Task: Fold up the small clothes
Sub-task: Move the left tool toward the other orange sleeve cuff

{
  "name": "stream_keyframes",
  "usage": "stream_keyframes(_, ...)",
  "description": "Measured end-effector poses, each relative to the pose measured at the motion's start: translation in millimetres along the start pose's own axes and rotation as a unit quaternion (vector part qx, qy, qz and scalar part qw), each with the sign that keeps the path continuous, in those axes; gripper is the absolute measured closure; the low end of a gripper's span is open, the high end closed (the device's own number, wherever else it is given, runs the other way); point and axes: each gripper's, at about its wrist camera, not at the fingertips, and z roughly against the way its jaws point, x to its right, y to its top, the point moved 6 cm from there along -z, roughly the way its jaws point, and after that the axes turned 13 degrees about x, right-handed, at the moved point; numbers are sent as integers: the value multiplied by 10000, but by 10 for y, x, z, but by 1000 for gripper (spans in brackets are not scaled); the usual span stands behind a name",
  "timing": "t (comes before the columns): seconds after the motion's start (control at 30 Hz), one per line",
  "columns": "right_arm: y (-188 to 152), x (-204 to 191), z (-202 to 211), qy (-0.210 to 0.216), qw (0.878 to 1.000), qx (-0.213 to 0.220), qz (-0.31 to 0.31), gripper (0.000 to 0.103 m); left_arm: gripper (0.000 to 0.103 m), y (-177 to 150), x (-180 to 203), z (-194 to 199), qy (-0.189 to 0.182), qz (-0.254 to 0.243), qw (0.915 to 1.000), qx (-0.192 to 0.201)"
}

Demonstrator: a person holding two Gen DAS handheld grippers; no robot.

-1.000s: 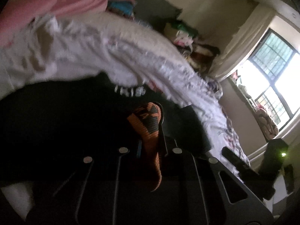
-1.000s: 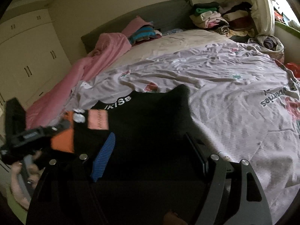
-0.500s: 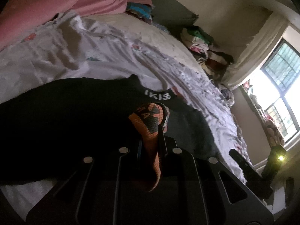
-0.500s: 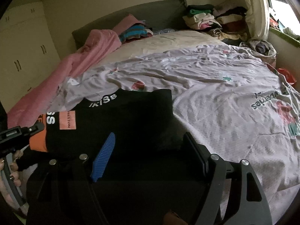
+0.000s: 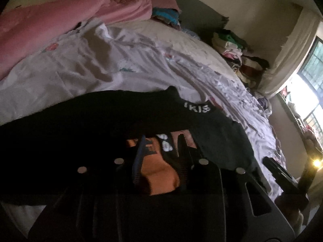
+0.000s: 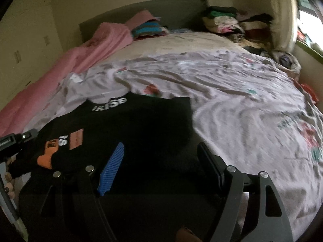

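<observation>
A small black garment (image 6: 141, 125) with white lettering and an orange cuff (image 6: 45, 159) lies on the pale floral bedsheet (image 6: 242, 104). In the left wrist view the garment (image 5: 80, 125) fills the foreground. My left gripper (image 5: 161, 153) has its fingers spread a little, with the orange cuff (image 5: 159, 173) lying between them; whether they still pinch it I cannot tell. It also shows at the left edge of the right wrist view (image 6: 18, 141). My right gripper (image 6: 159, 157) is open, its blue finger (image 6: 112, 169) and black finger (image 6: 210, 165) resting over the garment's near edge.
A pink blanket (image 6: 84, 56) runs along the bed's left side. Stacked folded clothes (image 6: 222, 20) sit at the head by the grey headboard (image 6: 171, 10). A window (image 5: 310, 92) and curtain are on the right. A cupboard (image 6: 24, 40) stands at the left.
The garment has been lowered and laid flat on the sheet. My left gripper's fingers have parted around the orange cuff, which was pinched before. My right gripper stays open.
</observation>
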Motion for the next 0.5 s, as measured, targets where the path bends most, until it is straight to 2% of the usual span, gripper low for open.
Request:
stream_keyframes(0.07, 6, -104, -58, 127, 9998, -72, 121, 30, 79, 2, 69, 37, 124, -286, 9995, 97)
stream_keyframes(0.17, -35, -224, -187, 272, 9987, -260, 341, 30, 79, -31, 174, 23, 87, -524, 9986, 51)
stream_keyframes(0.27, -94, -245, -297, 273, 9979, -439, 393, 30, 79, -209, 200, -122, -122, -400, 9983, -411)
stream_keyframes(0.33, -132, -233, -348, 254, 9975, -524, 407, 30, 79, -335, 181, -224, -43, -429, 9968, -677)
stream_keyframes(0.4, -177, -182, -408, 155, 9971, -620, 401, 31, 74, -443, 151, -291, 64, -529, 9949, -856)
stream_keyframes(0.43, -198, -150, -430, 114, 9970, -663, 384, 30, 68, -497, 131, -317, 113, -553, 9941, -927)
stream_keyframes(0.5, -291, -11, -513, -161, 9954, -879, 348, 30, 68, -600, 52, -383, 200, -501, 9925, -1098)
